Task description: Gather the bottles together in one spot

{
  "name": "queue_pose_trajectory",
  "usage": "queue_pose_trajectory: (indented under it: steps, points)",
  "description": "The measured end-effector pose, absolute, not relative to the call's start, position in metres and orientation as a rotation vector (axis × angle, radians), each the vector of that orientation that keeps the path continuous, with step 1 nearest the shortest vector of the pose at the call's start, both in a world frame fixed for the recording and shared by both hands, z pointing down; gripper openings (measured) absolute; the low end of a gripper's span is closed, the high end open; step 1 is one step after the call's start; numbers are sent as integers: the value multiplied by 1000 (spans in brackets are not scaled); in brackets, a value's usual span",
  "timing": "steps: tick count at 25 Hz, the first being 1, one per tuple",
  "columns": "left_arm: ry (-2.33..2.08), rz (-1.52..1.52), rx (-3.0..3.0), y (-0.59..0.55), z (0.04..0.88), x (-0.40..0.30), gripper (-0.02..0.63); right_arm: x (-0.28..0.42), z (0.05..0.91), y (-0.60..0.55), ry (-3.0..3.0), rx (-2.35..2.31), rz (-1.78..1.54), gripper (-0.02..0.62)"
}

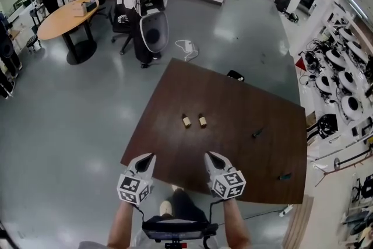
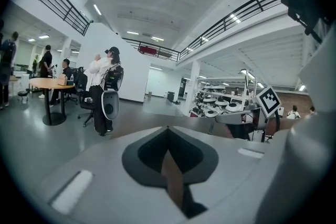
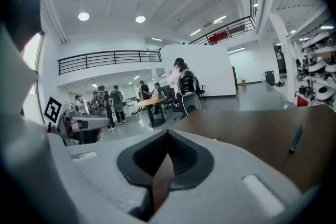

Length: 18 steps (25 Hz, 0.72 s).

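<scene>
Two small brown bottles, one on the left (image 1: 186,121) and one on the right (image 1: 202,121), stand close together near the middle of the dark brown table (image 1: 245,108). Both grippers hover over the table's near edge, well short of the bottles. My left gripper (image 1: 148,158) has its jaws together with nothing between them, and its own view shows the tips (image 2: 168,128) meeting. My right gripper (image 1: 211,157) is likewise shut and empty (image 3: 168,132). Neither gripper view shows the bottles, because the jaws hide them.
A dark pen-like item (image 1: 257,133) lies right of the bottles and shows again in the right gripper view (image 3: 295,139). Another small dark item (image 1: 284,176) lies near the table's front right corner. A person (image 1: 144,3) stands beyond the far edge. Shelves of equipment (image 1: 341,84) line the right.
</scene>
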<state>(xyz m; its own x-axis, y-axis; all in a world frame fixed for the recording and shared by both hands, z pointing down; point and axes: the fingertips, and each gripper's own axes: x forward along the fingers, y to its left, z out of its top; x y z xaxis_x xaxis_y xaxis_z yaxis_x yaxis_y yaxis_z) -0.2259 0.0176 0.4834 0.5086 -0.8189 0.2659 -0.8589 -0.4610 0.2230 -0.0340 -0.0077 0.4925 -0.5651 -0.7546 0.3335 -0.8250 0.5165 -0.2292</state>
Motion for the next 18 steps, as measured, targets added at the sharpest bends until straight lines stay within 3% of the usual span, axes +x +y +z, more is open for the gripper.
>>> queue_pose_trajectory:
  steps: [18]
  points:
    - [-1446,215,2315,-61,522,-223,2,-50,539,-103,-2535,1219,629,2]
